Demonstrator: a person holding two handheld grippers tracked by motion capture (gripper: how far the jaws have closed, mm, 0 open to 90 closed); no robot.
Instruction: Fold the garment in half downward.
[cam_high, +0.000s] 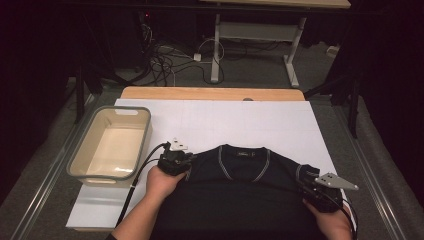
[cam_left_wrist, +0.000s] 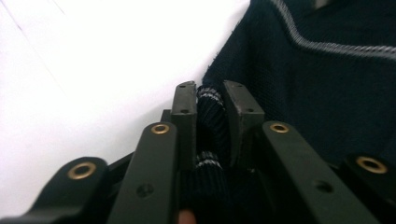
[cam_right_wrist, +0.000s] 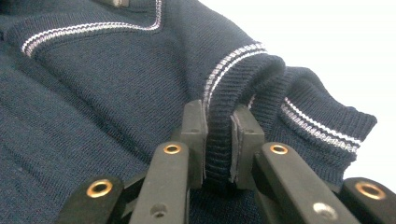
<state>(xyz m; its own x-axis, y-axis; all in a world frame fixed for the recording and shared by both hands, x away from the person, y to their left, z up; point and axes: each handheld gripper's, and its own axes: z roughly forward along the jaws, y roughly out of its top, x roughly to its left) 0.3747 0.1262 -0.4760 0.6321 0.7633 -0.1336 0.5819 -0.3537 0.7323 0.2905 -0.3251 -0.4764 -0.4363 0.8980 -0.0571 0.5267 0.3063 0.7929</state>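
We hold the navy sweater (cam_high: 240, 175) flat at the near edge of the white table (cam_high: 210, 120). Our left gripper (cam_high: 175, 161) is clamped on one ribbed armhole edge, our right gripper (cam_high: 320, 190) on the other — a spread grip, probably for folding. Bare table lies beyond the collar; the tub (cam_high: 112, 145) stands at left, apart.

A wooden table (cam_high: 210, 93) carries a white sheet (cam_high: 240, 125) that covers most of its top. On the sheet a dark navy sweater (cam_high: 240, 175) lies flat at the near edge, and a grey-rimmed tub (cam_high: 82, 167), apparently empty, sits at the left.
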